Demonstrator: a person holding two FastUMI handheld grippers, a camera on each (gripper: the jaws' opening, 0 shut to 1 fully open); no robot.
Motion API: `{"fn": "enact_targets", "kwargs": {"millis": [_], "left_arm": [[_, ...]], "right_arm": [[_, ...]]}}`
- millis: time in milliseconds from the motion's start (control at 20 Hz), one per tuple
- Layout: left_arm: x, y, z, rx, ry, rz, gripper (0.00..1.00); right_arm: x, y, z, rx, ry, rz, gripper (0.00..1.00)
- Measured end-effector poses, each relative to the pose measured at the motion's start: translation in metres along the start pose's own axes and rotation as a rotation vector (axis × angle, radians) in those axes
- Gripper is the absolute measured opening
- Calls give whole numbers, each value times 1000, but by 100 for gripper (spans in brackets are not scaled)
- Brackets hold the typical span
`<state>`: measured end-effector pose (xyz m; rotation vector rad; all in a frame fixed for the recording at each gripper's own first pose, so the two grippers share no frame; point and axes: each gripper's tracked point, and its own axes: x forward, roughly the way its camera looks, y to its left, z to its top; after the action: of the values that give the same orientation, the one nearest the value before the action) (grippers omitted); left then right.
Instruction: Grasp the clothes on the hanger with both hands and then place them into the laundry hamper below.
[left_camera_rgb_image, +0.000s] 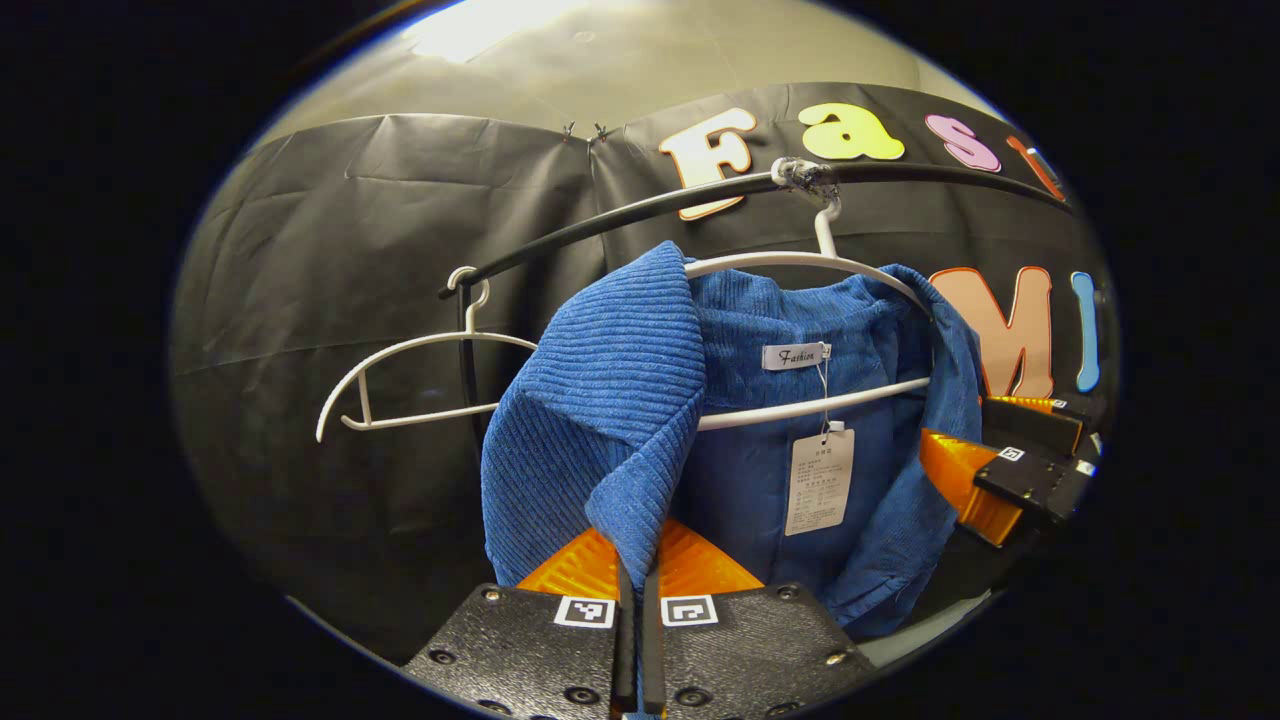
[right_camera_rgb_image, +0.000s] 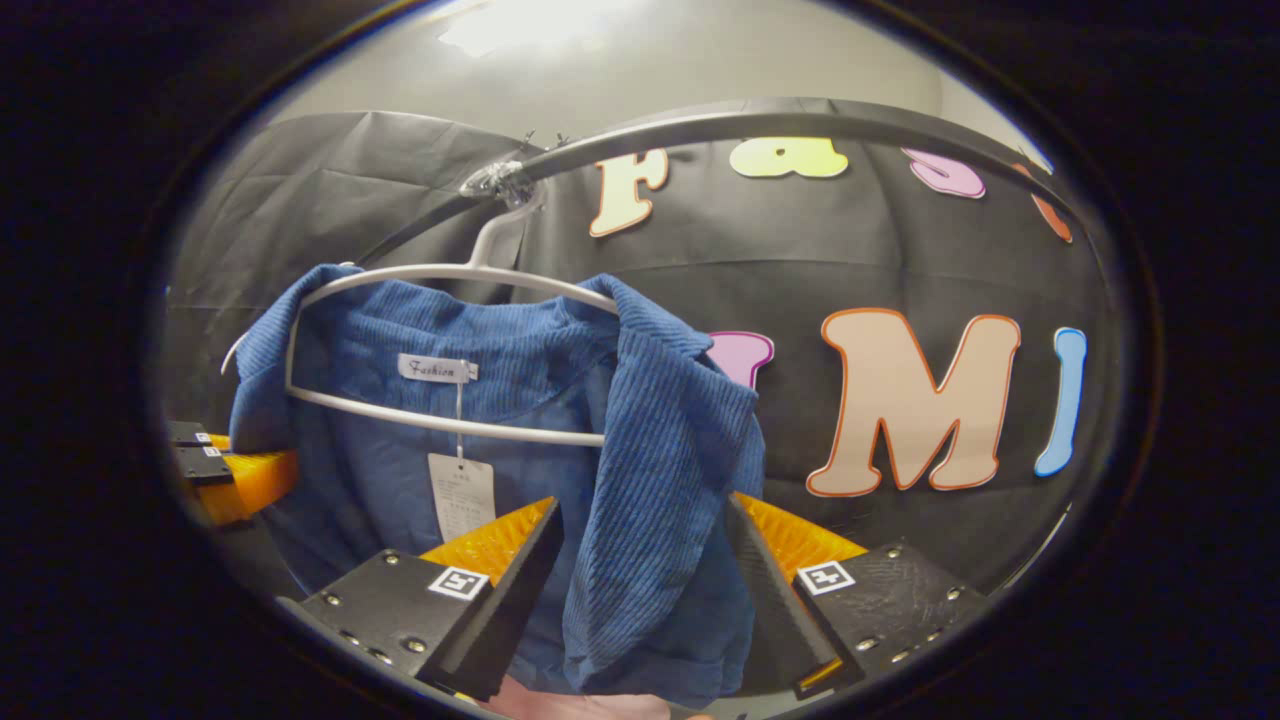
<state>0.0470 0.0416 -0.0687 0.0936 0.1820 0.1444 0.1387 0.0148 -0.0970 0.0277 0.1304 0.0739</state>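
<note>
Both cams close-up, tilted slightly upward, flanking the blue corduroy jacket (left_camera_rgb_image: 640, 420) (right_camera_rgb_image: 640, 440); shared: jacket, white hanger (left_camera_rgb_image: 800, 262) (right_camera_rgb_image: 450, 270).

A staged recording booth is showing here, not a lived-in home: black cloth (left_camera_rgb_image: 330, 300) is hanging as the wall, a dark clothes rail (right_camera_rgb_image: 800, 120) is curving overhead (its hangers (left_camera_rgb_image: 400, 380) white), under a plain pale ceiling (right_camera_rgb_image: 700, 60).

Booth wall (left_camera_rgb_image: 330, 300) was black cloth, creased, two panels clipped together at the top seam (left_camera_rgb_image: 583, 132). Above it sat a plain pale ceiling (right_camera_rgb_image: 700, 60) with a bright light patch (left_camera_rgb_image: 480, 25). A dark curved rail (right_camera_rgb_image: 800, 118) ran across in front of the cloth. A spare empty white hanger (left_camera_rgb_image: 400, 385) hung off its end.
</note>
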Motion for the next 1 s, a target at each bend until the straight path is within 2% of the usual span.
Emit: {"fn": "enact_targets", "kwargs": {"millis": [450, 550, 650, 750, 850, 900, 1000], "left_arm": [[-12, 7, 11, 41, -20, 3, 3], [-13, 11, 13, 47, -24, 12, 3], [-14, 16, 15, 50, -27, 22, 0], [-15, 19, 17, 48, -30, 31, 0], [-17, 23, 20, 50, -34, 42, 3], [-18, 26, 22, 53, -37, 47, 0], [-21, 32, 27, 55, -48, 61, 3]], "right_arm": [[28, -2, -20, 14, 45, -12, 97], [31, -6, -23, 10, 54, -19, 94], [30, -7, -29, 9, 75, -20, 74], [30, -13, -32, 2, 87, -40, 71], [28, -12, -33, 15, 98, -29, 39], [29, -18, -35, 10, 116, -59, 37], [31, -26, -36, 8, 123, -81, 14]]}}
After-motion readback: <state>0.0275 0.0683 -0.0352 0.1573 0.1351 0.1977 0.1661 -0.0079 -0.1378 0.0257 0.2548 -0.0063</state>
